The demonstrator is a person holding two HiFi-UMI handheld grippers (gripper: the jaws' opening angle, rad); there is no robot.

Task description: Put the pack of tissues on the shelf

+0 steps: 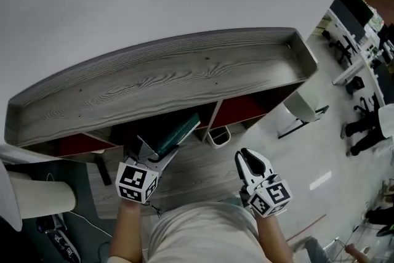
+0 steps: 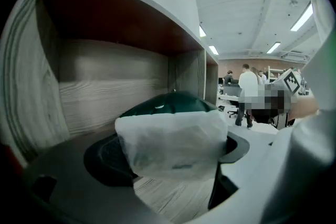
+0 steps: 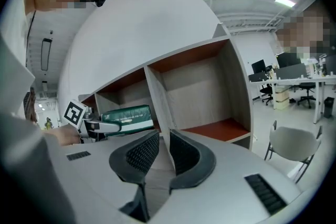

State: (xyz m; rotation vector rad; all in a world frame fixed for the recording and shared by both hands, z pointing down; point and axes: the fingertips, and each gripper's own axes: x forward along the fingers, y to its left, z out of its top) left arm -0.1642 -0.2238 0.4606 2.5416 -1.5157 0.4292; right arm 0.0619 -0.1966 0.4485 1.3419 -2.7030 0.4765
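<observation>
The pack of tissues (image 1: pixel 179 131) is dark green with a white end (image 2: pixel 172 140). My left gripper (image 1: pixel 152 153) is shut on it and holds it at the mouth of a lower compartment of the wooden shelf (image 1: pixel 166 80). In the left gripper view the pack fills the space between the jaws, with the compartment's back wall (image 2: pixel 110 97) behind it. The right gripper view shows the pack (image 3: pixel 128 116) level, left of the upright divider (image 3: pixel 157 107). My right gripper (image 1: pixel 249 161) hangs in front of the shelf, shut and empty, its jaws close together (image 3: pixel 164 152).
The shelf has a flat grey top with a raised rim (image 1: pixel 295 40) and red-floored compartments (image 3: pixel 220 128) below. A small white bin (image 1: pixel 218 136) stands on the floor by the shelf. A chair (image 3: pixel 292 146) stands to the right. Desks and people (image 2: pixel 245 93) are further back.
</observation>
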